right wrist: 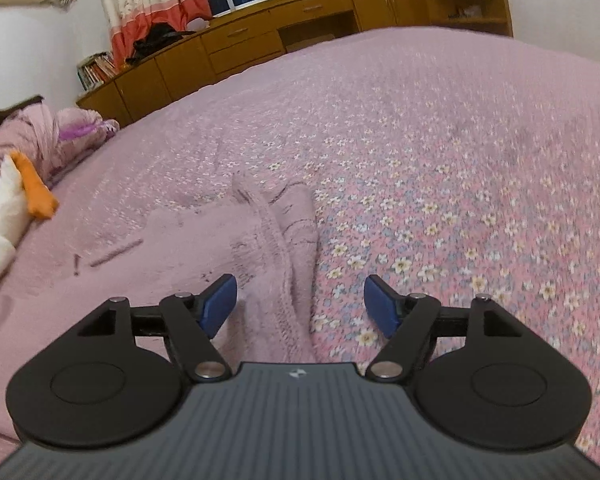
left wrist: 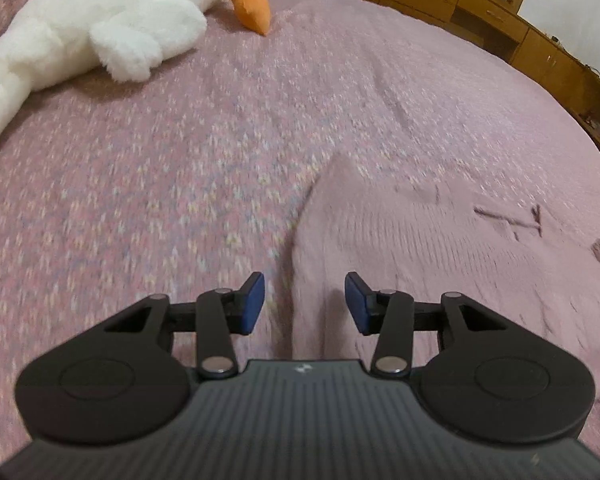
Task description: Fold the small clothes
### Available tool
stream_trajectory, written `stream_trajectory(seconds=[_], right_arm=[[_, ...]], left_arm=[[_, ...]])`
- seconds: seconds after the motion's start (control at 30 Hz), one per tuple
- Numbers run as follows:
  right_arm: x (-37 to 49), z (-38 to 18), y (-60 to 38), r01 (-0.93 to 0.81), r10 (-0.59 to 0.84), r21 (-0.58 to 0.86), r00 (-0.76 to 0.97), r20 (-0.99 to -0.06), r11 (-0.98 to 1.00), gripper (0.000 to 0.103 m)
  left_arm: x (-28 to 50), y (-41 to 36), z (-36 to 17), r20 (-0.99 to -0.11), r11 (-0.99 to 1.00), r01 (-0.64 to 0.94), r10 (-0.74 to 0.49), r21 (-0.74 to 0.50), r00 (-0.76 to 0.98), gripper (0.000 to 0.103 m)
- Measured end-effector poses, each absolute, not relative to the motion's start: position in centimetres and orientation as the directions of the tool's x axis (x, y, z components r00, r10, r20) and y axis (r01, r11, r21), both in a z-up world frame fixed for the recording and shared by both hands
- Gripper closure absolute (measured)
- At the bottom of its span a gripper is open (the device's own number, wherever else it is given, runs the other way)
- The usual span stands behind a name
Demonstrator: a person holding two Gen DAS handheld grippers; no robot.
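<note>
The fuzzy pale-pink knitted garment [right wrist: 204, 240] lies rumpled on the flowered pink bedspread [right wrist: 440, 160]; soft, light, floppy. Both left gripper [left wrist: 305, 304] and right gripper [right wrist: 300, 304] gape empty; I'd pinch its near hem.

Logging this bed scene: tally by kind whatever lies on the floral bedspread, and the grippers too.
Pink fuzzy garments: 1
White plush toys with an orange part: 1
Pink bundles near the headboard: 1
Grippers, both open: 2, the left gripper and the right gripper
Total: 5
</note>
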State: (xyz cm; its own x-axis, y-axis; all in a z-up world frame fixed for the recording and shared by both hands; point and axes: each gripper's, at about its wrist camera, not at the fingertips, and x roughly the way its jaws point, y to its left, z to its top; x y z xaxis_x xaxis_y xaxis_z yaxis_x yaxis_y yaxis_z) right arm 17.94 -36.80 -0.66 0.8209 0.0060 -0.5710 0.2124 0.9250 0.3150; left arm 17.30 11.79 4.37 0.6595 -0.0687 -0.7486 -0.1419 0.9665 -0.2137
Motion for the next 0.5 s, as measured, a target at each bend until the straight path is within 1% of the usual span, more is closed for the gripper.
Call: stream_trajectory(seconds=[0.1, 0.23, 0.33, 0.43, 0.47, 0.5], right_arm=[[17.3, -0.6, -37.4, 0.208, 0.053, 0.375, 0.814, -0.578, 0.903, 0.024], [17.6, -1.6, -37.7, 0.163, 0.184, 0.467, 0.77, -0.612, 0.869, 0.024], [17.8, -1.7, -37.3, 0.147, 0.187, 0.452, 0.766, -0.615, 0.88, 0.022], [18.2, -1.8, -37.1, 0.148, 0.196, 0.461, 0.763, -0.617, 0.875, 0.023], [18.3, -1.7, -36.9, 0.152, 0.192, 0.459, 0.762, -0.618, 0.875, 0.029], [18.4, -1.8, -36.7, 0.151, 0.188, 0.452, 0.762, -0.62, 0.879, 0.041]], left_arm=[[16.2, 11.6, 4.4, -0.762, 0.965, -0.123, -0.102, -0.232, 0.639, 0.057], [15.6, 10.9, 4.5, -0.768, 0.973, -0.094, -0.105, -0.211, 0.632, 0.057], [15.8, 10.7, 4.0, -0.768, 0.974, -0.086, -0.109, -0.209, 0.632, 0.057], [16.0, 10.9, 3.5, -0.772, 0.972, -0.079, -0.125, -0.221, 0.623, 0.057], [16.0, 10.9, 3.3, -0.772, 0.971, -0.075, -0.13, -0.225, 0.622, 0.057], [16.1, 11.0, 3.1, -0.772, 0.97, -0.074, -0.137, -0.232, 0.621, 0.057]])
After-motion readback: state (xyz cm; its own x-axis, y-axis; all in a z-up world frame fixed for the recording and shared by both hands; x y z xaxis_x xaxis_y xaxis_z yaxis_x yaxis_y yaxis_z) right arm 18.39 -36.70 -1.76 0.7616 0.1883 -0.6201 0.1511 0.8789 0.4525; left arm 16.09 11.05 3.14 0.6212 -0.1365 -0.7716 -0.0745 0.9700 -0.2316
